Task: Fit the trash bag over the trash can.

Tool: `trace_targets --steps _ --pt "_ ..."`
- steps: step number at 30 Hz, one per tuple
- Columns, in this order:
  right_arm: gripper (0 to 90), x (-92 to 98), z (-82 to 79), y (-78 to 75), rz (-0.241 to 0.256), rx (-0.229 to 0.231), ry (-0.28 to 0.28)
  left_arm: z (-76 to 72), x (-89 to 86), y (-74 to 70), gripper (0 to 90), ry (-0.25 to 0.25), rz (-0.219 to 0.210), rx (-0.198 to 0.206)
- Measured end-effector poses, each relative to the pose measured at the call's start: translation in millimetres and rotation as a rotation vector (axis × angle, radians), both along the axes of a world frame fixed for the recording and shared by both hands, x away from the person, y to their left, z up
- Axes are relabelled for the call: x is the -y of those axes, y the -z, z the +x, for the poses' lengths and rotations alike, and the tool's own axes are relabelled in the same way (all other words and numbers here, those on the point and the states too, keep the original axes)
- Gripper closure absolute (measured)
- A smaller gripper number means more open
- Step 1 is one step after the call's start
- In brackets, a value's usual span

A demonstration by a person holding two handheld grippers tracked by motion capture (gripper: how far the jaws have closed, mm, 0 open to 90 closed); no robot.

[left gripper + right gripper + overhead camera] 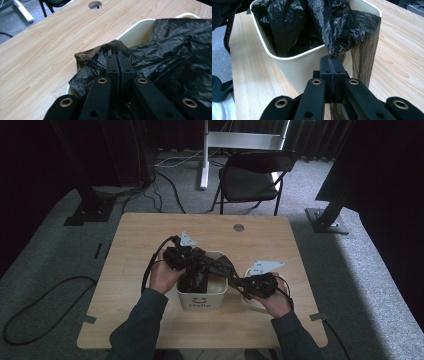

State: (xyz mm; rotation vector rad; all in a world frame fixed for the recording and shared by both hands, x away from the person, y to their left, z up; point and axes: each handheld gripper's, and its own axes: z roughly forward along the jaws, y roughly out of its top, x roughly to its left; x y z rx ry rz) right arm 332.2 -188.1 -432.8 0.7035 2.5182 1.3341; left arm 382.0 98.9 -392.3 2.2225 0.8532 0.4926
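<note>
A black folding chair [252, 177] stands on grey carpet [365, 270] beyond the far edge of the wooden table [135, 265], beside a white metal stand [235, 142]. The table has 1 round cable hole [238, 227] (near its far edge). A black cable [45, 312] loops across the carpet at left.

Glossy crinkled plastic bag [175, 45], woodgrain table [50, 50]

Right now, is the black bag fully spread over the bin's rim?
No. The black bag lies bunched inside the bin; bare rim shows.
</note>
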Motion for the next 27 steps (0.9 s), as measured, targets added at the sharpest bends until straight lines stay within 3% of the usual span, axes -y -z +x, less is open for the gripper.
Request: trace_targets --steps 10,27 --pt "90.0 -3.6 -6.0 -4.6 -0.003 0.007 -0.023 -27.7 -24.2 -2.3 89.5 -0.015 -0.083 0.033" --pt "90.0 -12.7 -21.9 -9.8 -0.029 0.016 -0.083 -67.4 -54.8 7.9 89.2 -0.052 -0.206 0.034"
